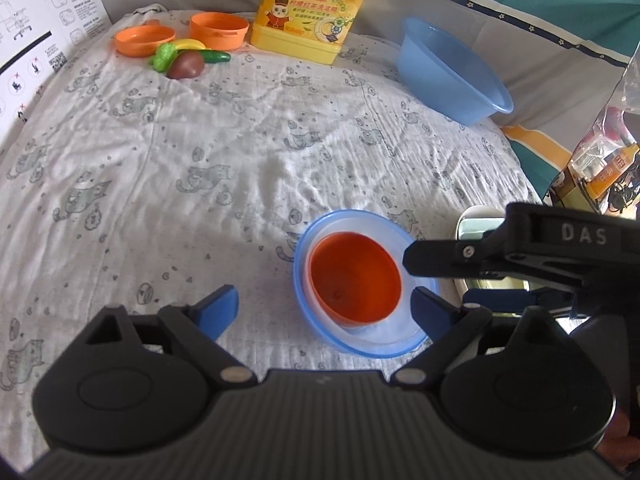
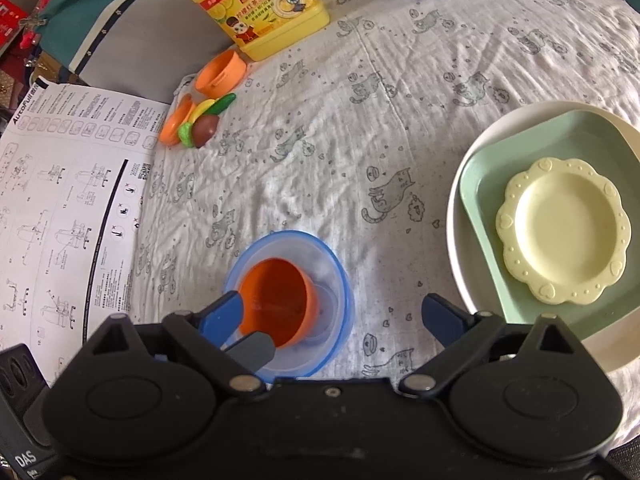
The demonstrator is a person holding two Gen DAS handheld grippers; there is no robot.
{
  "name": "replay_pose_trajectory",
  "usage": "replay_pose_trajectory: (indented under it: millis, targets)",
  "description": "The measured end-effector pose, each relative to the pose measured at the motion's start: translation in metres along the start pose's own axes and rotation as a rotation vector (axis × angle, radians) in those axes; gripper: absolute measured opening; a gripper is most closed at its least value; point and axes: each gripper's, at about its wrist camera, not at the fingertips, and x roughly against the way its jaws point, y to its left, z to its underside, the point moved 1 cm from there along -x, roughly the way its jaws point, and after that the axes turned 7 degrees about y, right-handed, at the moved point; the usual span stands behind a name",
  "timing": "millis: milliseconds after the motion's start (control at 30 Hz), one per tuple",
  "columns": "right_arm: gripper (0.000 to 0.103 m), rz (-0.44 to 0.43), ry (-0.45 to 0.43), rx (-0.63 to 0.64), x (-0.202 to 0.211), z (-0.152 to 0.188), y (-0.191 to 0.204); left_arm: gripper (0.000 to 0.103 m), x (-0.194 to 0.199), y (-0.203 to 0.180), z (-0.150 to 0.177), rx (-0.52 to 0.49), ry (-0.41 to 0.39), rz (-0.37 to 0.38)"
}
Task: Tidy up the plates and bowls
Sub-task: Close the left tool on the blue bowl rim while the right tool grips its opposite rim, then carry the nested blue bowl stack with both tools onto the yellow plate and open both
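At the bottom middle of both views, the orange bowl (image 1: 354, 282) sits tilted inside the clear blue-rimmed bowl (image 1: 360, 344) on the cloth-covered counter (image 1: 224, 152). The left tongs (image 1: 326, 310) are wide open and hold nothing; the bowls lie between their tips, toward the right one. The right tongs (image 2: 334, 314) are also wide open and empty, with the bowls by their left tip. The plate stack (image 2: 560, 228) lies at the right of the right view, nearer the right tongs.

Left gripper (image 1: 326, 310), right gripper (image 2: 336, 318): black ribbed bodies, blue-tipped jaws, silver pivot screws, white "DAS" lettering.
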Motion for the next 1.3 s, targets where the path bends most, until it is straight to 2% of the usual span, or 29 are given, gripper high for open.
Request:
replay_pose_trajectory:
  millis: [67, 167, 233, 533, 633, 700, 733, 800, 1000, 1300]
  targets:
    - [0.088, 0.009, 0.008, -0.010, -0.003, 0.000, -0.001, 0.088, -0.001, 0.003, -0.001, 0.010, 0.001, 0.013]
    - [0.083, 0.019, 0.009, -0.012, -0.005, 0.000, 0.000, 0.081, -0.003, 0.007, -0.002, 0.020, 0.005, 0.032]
    - [0.081, 0.030, 0.006, -0.006, -0.005, 0.000, 0.003, 0.073, -0.004, 0.010, -0.003, 0.025, 0.010, 0.046]
    - [0.067, 0.047, 0.003, 0.002, -0.009, -0.003, 0.005, 0.056, -0.010, 0.009, -0.007, 0.029, 0.032, 0.099]
    - [0.058, 0.049, 0.000, 0.018, -0.011, -0.004, 0.007, 0.048, -0.012, 0.010, -0.007, 0.043, 0.036, 0.110]
    - [0.045, 0.048, 0.001, 0.033, -0.012, -0.004, 0.008, 0.041, -0.012, 0.010, -0.007, 0.047, 0.031, 0.102]
    - [0.042, 0.050, 0.001, 0.043, -0.013, -0.004, 0.010, 0.035, -0.012, 0.011, -0.008, 0.054, 0.033, 0.100]
    - [0.038, 0.071, -0.012, 0.070, -0.014, -0.003, 0.014, 0.031, -0.013, 0.012, -0.009, 0.073, 0.041, 0.088]
    - [0.035, 0.084, -0.031, 0.089, -0.012, -0.004, 0.019, 0.028, -0.013, 0.013, -0.010, 0.108, 0.050, 0.059]
    - [0.035, 0.081, -0.040, 0.074, -0.006, -0.004, 0.016, 0.027, -0.002, -0.004, -0.019, 0.092, 0.044, 0.013]
